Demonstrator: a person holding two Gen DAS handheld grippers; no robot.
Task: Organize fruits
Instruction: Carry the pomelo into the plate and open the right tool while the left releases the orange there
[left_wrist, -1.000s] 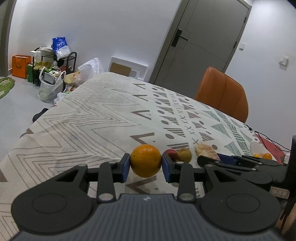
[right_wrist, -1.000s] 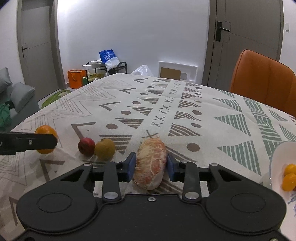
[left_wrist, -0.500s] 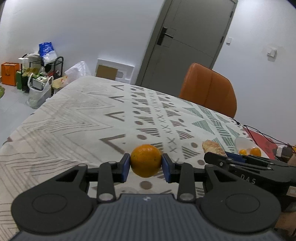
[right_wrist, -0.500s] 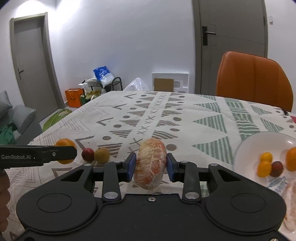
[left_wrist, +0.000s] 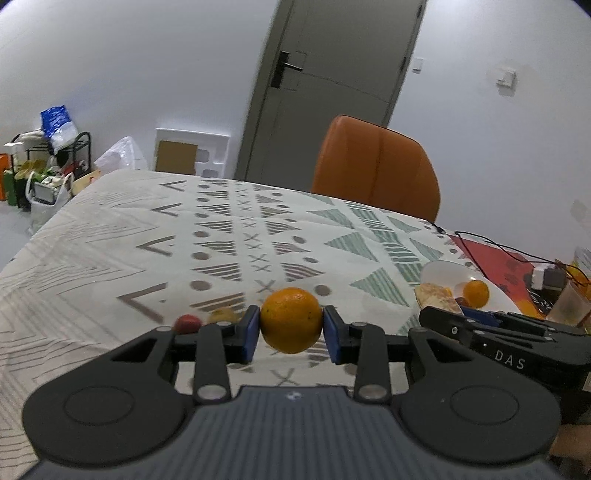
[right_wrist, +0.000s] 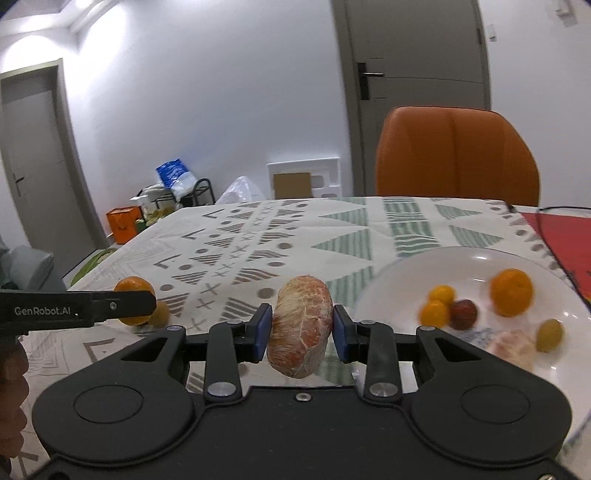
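Note:
My left gripper (left_wrist: 291, 334) is shut on a round orange (left_wrist: 291, 320), held above the patterned tablecloth (left_wrist: 110, 258). My right gripper (right_wrist: 300, 332) is shut on a peeled, pinkish citrus piece (right_wrist: 300, 326), just left of a white plate (right_wrist: 406, 273). The plate holds several fruits: an orange (right_wrist: 511, 292), small yellow ones (right_wrist: 441, 295), a dark red one (right_wrist: 463, 314) and another peeled piece (right_wrist: 511, 347). A small red fruit (left_wrist: 187, 324) and a yellowish fruit (left_wrist: 221, 315) lie on the cloth behind my left fingers.
An orange chair (left_wrist: 376, 170) stands at the table's far side, in front of a grey door (left_wrist: 332, 92). A red mat with black cables (left_wrist: 491, 254) lies beyond the plate. Bags and a rack (left_wrist: 48, 166) crowd the floor at the far left.
Both grippers have swung right and risen a little, each still holding its fruit. The plate has come into view. The red and yellowish fruits stayed on the cloth.

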